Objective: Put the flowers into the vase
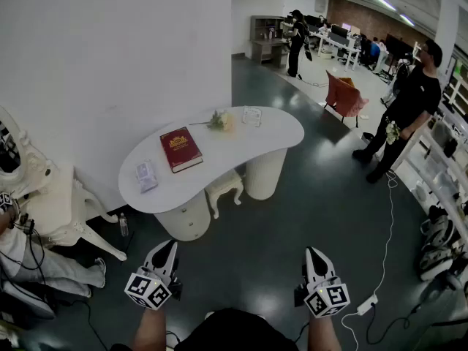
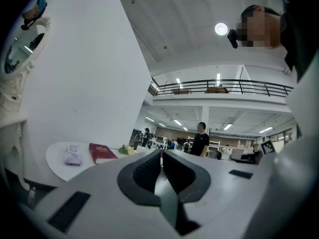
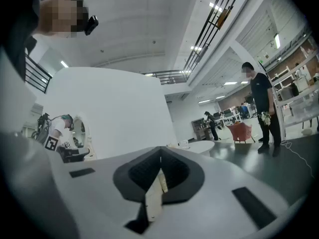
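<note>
A small bunch of pale flowers (image 1: 218, 121) lies at the far side of a white curved table (image 1: 219, 163). A clear glass vase (image 1: 251, 115) stands just right of the flowers. My left gripper (image 1: 170, 244) and right gripper (image 1: 311, 251) hover low over the dark floor, well short of the table, both shut and empty. In the left gripper view the shut left gripper (image 2: 161, 152) points level, with the flowers (image 2: 124, 149) far off on the table (image 2: 57, 161). The right gripper (image 3: 160, 148) is shut too, and the table (image 3: 202, 146) shows small beyond it.
A red book (image 1: 180, 148) and a small packet (image 1: 145, 175) lie on the table, with a white stool (image 1: 224, 189) beneath it. White ornate furniture (image 1: 44, 196) stands at the left. A person (image 1: 409, 104) holding a small bouquet stands at the right. Cables (image 1: 384, 262) cross the floor.
</note>
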Tool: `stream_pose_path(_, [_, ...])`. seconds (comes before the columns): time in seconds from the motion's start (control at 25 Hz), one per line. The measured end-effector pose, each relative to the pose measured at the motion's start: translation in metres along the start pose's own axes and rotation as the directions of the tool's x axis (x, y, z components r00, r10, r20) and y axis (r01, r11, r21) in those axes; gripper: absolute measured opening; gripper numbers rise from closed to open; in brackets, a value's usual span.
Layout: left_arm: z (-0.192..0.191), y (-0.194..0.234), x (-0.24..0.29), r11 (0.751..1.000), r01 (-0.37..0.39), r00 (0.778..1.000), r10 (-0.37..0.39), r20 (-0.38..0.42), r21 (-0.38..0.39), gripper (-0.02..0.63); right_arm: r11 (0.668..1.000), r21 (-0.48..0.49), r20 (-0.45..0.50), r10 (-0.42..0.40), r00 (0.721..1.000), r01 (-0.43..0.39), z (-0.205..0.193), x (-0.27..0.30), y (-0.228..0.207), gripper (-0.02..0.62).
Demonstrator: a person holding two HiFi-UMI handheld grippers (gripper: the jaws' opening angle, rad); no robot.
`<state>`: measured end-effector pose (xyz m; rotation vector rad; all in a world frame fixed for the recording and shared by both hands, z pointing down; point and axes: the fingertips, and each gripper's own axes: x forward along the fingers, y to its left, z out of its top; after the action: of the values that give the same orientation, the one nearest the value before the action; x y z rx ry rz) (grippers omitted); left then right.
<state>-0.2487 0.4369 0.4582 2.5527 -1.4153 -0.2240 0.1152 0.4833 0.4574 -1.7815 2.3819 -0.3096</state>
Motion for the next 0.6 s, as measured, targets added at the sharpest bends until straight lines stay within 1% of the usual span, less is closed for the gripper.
stream_pose_path(0.12, [-0.012,0.001,-0.002,1.0,0.011,0.999,-0.012,-0.031,-0.02,0.022,1.0,-0.014,-0.017,0.017,1.0,-0.017,-0.006,0.007,0.01,0.023])
stream_pose_path(0.24, [-0.02,0.005,-0.007,1.0,0.023,0.998,-0.024,-0.056,-0.016,0.022,0.999,-0.036,-0.037,0.026,0.999,-0.027,-0.012,0.014,0.018,0.023])
stream_pose_path(0.44, [-0.01,0.013,-0.015,1.0,0.015,0.998,-0.016,-0.055,-0.013,0.023,1.0,-0.016,-0.039,0.017,0.999,-0.018,-0.016,0.014,0.025,0.023])
stream_pose_path(0.6, [-0.006,0.018,-0.026,0.999,0.048,0.998,-0.048,-0.04,0.0,0.023,0.999,0.018,-0.034,0.033,0.999,-0.032,-0.021,0.014,0.041,0.023])
